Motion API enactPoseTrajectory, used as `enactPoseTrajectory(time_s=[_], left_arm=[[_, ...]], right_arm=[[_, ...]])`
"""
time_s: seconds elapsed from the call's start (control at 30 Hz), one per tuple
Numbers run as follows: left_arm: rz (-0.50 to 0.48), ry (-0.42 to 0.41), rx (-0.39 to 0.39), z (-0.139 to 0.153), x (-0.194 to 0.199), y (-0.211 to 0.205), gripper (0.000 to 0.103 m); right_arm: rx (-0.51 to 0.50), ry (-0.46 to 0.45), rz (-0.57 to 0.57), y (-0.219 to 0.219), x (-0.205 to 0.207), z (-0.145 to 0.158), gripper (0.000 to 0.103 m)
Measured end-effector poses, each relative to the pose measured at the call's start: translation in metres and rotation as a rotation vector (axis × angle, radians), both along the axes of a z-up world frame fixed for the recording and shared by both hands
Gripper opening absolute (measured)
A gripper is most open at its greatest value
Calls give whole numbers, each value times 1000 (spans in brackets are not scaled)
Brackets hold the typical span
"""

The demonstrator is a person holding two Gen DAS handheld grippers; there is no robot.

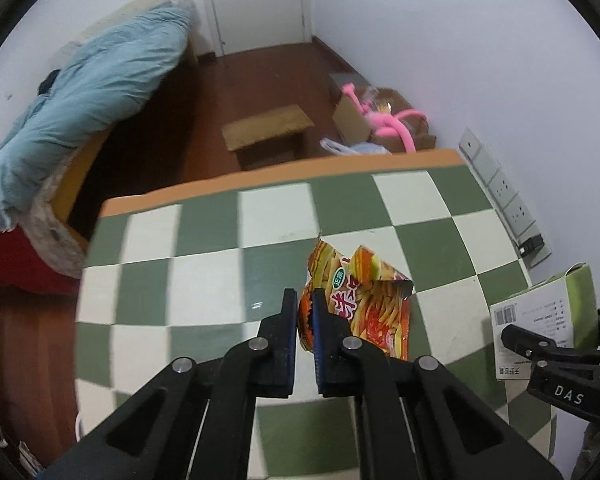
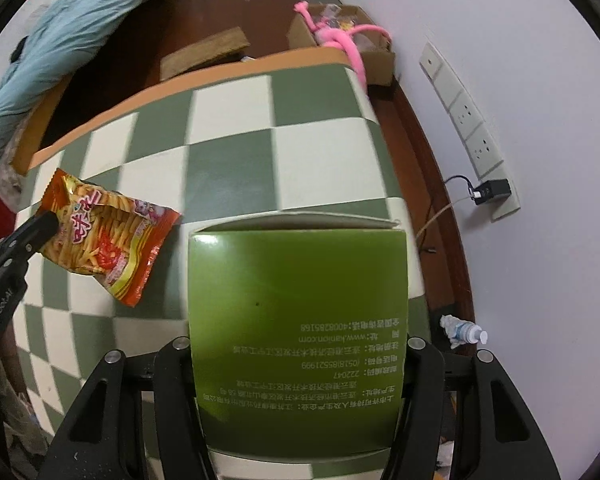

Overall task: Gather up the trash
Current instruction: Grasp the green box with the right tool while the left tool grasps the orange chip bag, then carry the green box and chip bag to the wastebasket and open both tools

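left gripper: clamped on snack wrapper | right gripper: gripping green box | both above checkered tabletop

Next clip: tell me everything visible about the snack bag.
The snack bag is a crinkled, glossy foil-like packet, orange and red with pictured fries and red lettering. Its top is torn open and jagged. The left hand-held gripper is shut on one edge, holding it tilted above the checkered table. Nothing else touches it.
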State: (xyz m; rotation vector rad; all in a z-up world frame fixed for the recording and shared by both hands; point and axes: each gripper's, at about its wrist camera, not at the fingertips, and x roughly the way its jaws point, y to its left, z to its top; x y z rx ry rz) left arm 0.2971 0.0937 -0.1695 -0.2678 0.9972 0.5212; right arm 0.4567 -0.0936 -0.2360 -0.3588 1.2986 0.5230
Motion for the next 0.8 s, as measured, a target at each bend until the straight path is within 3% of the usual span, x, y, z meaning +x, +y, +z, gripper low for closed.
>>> enactPoseTrajectory(time_s=[0.47,0.6,0.8], left_arm=[[146,-151,114,112,-153,47,4],[194,-150,146,124,-205,60,4],[291,-107,179,118,-290,84,4]], right_arm=[[224,-48,146,55,-118,99,61],[280,-56,221,86,-166,124,61],[325,-26,350,136,-244,138,61]])
